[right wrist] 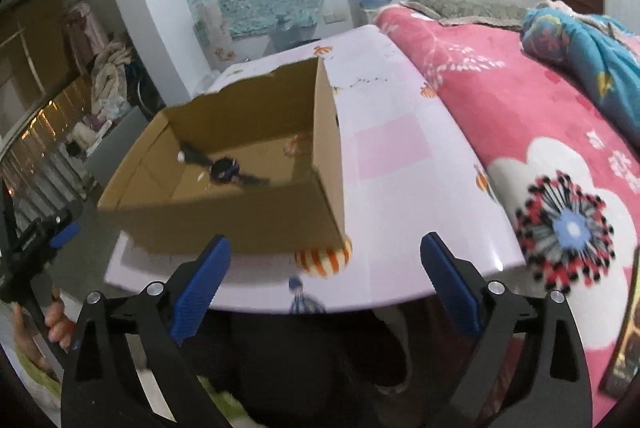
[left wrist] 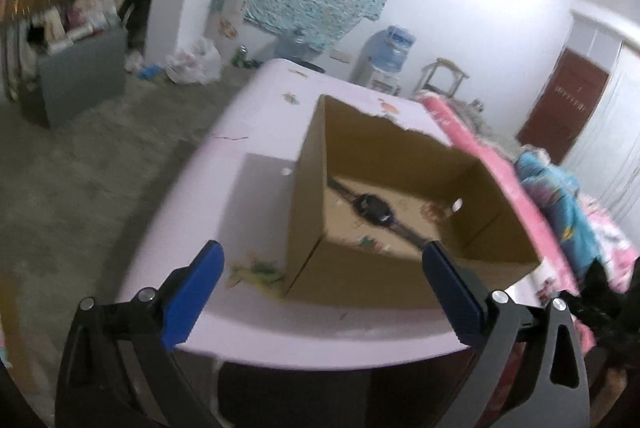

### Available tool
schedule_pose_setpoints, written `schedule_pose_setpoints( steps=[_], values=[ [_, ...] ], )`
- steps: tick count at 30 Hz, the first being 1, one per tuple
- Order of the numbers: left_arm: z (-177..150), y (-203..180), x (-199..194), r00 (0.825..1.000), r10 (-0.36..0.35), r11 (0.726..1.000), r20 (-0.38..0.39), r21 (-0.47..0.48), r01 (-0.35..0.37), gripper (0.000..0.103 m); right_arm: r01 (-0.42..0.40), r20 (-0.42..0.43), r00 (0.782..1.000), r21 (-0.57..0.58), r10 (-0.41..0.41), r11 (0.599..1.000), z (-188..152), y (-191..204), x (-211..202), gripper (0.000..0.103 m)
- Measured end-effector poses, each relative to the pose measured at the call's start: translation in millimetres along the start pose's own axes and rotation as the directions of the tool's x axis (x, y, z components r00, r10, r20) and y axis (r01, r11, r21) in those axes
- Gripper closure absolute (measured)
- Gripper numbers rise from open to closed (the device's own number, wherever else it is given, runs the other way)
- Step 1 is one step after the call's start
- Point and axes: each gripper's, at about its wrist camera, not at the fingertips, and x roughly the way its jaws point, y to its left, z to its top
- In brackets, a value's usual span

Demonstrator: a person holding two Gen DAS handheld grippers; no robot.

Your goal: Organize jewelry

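An open cardboard box (left wrist: pixel 360 280) stands on a small lilac table (left wrist: pixel 260 123). A black wristwatch (left wrist: pixel 370 207) lies flat on the box floor. The same box (right wrist: pixel 224 216) and watch (right wrist: pixel 225 167) show in the right wrist view. My left gripper (left wrist: pixel 322 268) is open and empty, held in front of the box's near wall. My right gripper (right wrist: pixel 324 258) is open and empty, near the table's front edge, right of the box. The left gripper also shows at the left edge of the right wrist view (right wrist: pixel 36 240).
A bed with a pink flowered blanket (right wrist: pixel 540 155) runs along the table's right side. A blue quilt (right wrist: pixel 592 43) lies on it. A dark flat object (right wrist: pixel 628 328) lies at the bed's near right. A grey cabinet (left wrist: pixel 80 75) and a water dispenser (left wrist: pixel 388 55) stand beyond.
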Motion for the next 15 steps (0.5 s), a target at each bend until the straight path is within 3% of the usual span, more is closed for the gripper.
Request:
schedule_pose_setpoints(
  steps=[6,11,15],
  values=[
    [-20.9,-15.8,-10.9,0.996,0.090,0.995,-0.021,0.034,-0.090,0.006,0.006,0.016,1.000,-0.072,-0.005,0.997,-19.8,24.5,-3.6,0.009],
    [-24.8,-42.7,-23.1,0.987,0.157,0.980,0.047,0.117,-0.161,0.006,0.075,0.083,0.995,-0.177,-0.061,0.981,-22.6,52.0,-4.3,0.008],
    [-23.2,-59.8,-24.0,0.976,0.199,0.966,0.092,0.150,-0.211,0.006,0.106,0.126,0.989,-0.188,-0.082,0.976,-24.4,59.4,-6.9,0.008]
  ],
)
